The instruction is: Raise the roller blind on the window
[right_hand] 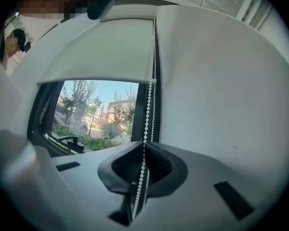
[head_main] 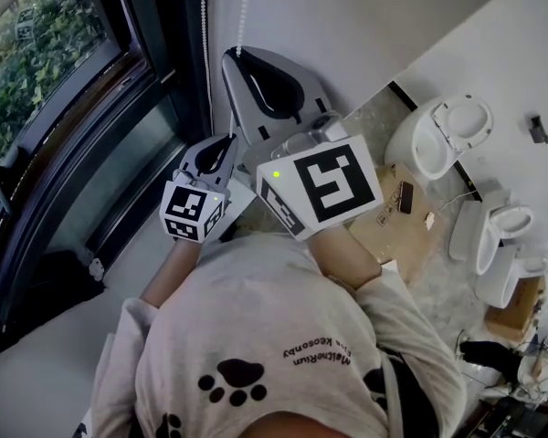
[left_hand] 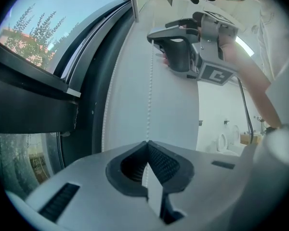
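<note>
The dark-framed window [right_hand: 98, 117] fills the left of the scene, with trees and buildings beyond the glass. A plain white wall [right_hand: 221, 81] stands to its right. The pale fabric roller blind [right_hand: 101, 52] covers the upper part of the pane. Its bottom bar hangs above the open view, so the lower glass is bare. From that, the raising looks partly done, with a wide stretch of fabric left to wind up. The roll at the top is hard to make out.

The right gripper [right_hand: 145, 144], a grey two-jaw tool with a square-marker cube, is held high and close to the wall. Its jaws are pressed together on the white bead chain [right_hand: 147, 105], which runs down beside the blind's right edge and passes between them. The left gripper [left_hand: 147, 143] sits lower on the same chain, its jaws likewise pinched on it. A second strand hangs free to its left, nearer the frame. I judge that more hand-over-hand pulls are needed.
</note>
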Demonstrator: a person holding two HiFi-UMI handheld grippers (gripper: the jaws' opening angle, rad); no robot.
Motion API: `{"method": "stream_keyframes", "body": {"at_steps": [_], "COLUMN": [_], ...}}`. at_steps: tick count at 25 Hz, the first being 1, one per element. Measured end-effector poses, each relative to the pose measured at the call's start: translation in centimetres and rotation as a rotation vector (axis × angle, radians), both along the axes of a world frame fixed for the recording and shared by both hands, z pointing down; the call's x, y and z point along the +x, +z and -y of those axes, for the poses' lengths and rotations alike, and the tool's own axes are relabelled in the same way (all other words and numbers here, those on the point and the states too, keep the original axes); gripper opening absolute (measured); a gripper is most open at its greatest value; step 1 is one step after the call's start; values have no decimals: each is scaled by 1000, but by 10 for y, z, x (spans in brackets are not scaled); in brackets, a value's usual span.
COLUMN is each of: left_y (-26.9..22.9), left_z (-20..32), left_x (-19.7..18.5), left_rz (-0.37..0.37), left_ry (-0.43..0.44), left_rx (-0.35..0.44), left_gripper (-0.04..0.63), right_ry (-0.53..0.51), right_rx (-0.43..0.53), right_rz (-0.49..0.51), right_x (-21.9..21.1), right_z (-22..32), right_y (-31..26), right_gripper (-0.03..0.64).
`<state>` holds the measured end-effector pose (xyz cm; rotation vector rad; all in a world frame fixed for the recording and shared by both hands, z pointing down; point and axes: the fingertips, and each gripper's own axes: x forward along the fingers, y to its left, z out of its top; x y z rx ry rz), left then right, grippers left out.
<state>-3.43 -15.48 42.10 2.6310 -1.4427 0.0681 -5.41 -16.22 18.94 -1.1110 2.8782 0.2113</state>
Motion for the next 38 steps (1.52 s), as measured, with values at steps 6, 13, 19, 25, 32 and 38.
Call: {"method": "stream_keyframes", "body": {"at_steps": [6,13,19,25,32,38], "left_y": [1,19,53,90,134,170], "left_z": [1,-4,-7,-11,-23,-35], "left_x": [1,8,3,-3,-5,-9], "left_rz": [5,-4,22,32,37,78], "left_ry": [-4,18,11,1,8,17], "left_rx": [11,-36,-69,-137,-234,-313], "left_gripper": [9,9,9,9,9,9], "right_ry": [12,22,28,33,29,28], "right_rx": [24,-16,-55,-103,-167,-206], "right_rz": [31,29,-11,-46,-102,-152], "right_x": [6,12,9,8,5,4], "right_z": [-4,-3,-3,-2,-7,-13], "right_y": [2,21,56,95,140,178], "right_gripper": [12,11,11,9,9,9]}}
